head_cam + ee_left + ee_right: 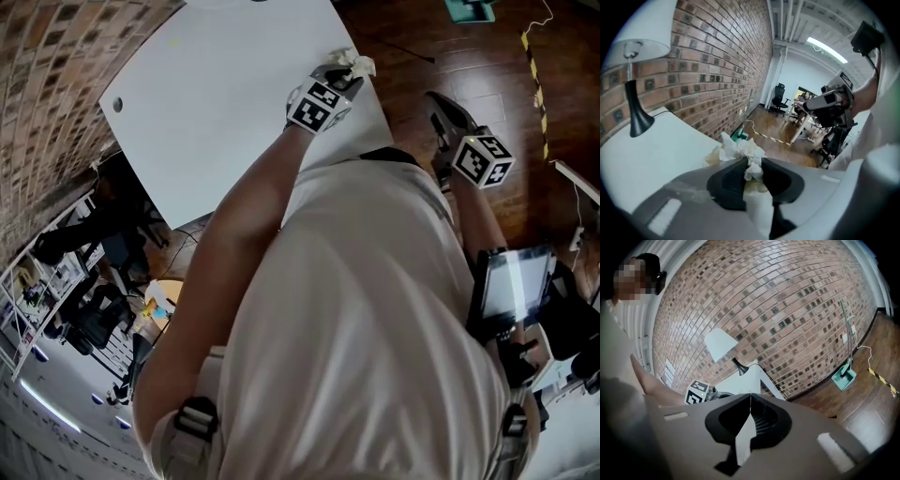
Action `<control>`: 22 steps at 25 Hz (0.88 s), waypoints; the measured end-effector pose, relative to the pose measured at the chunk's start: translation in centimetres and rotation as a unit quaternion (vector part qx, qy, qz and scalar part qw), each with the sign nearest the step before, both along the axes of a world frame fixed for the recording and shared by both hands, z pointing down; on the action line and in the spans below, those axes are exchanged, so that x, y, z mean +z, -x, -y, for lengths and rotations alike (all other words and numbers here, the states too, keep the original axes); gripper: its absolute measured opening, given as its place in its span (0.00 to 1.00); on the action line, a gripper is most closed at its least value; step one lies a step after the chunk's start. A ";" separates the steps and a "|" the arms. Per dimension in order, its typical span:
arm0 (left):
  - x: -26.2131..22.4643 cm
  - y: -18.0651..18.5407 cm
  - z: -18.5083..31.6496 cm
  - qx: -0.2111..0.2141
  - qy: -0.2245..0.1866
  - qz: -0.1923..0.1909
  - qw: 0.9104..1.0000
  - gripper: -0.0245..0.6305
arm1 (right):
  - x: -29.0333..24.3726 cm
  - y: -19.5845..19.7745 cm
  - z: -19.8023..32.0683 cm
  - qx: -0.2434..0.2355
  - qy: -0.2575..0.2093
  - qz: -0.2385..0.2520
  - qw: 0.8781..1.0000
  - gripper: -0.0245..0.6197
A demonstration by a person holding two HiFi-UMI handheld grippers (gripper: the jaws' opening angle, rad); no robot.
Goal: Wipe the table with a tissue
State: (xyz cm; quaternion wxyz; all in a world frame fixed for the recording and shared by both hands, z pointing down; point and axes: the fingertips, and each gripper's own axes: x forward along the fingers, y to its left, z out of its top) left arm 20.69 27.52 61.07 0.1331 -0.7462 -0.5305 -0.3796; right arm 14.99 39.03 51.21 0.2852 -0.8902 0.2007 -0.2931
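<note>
Head view: left gripper point(339, 75) clamps the crumpled tissue point(357, 64) at the table's point(225, 94) right edge, and the wiping seems to be mid-pass. Right gripper point(439, 111) hangs closed and empty; no leftover dirt shows.

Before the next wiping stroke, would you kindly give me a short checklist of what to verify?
1. The tissue is clamped in the left gripper: ok.
2. The tissue is pressed onto the white table: cannot tell; it sits at the table's edge.
3. The right gripper is shut, empty and off the table: ok.
4. The lamp stands well away from the tissue: ok.
</note>
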 end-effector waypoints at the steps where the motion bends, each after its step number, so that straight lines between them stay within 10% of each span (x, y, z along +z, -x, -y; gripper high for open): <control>1: -0.1 1.2 -1.0 0.011 0.006 0.024 1.000 0.17 | -0.1 0.0 -0.1 -0.003 -0.002 -0.002 1.000 0.05; 5: -1.1 6.1 -3.5 0.043 0.037 0.104 0.993 0.18 | -0.9 -0.4 -0.5 -0.011 -0.016 -0.012 1.000 0.05; 11: -5.1 7.5 -2.7 -0.040 0.129 0.115 0.984 0.18 | -0.3 -0.3 0.2 -0.047 -0.034 -0.015 0.998 0.05; 22: -10.2 5.8 11.9 -0.261 0.185 0.023 0.947 0.18 | -3.6 -1.4 10.9 -0.158 -0.067 -0.066 0.983 0.05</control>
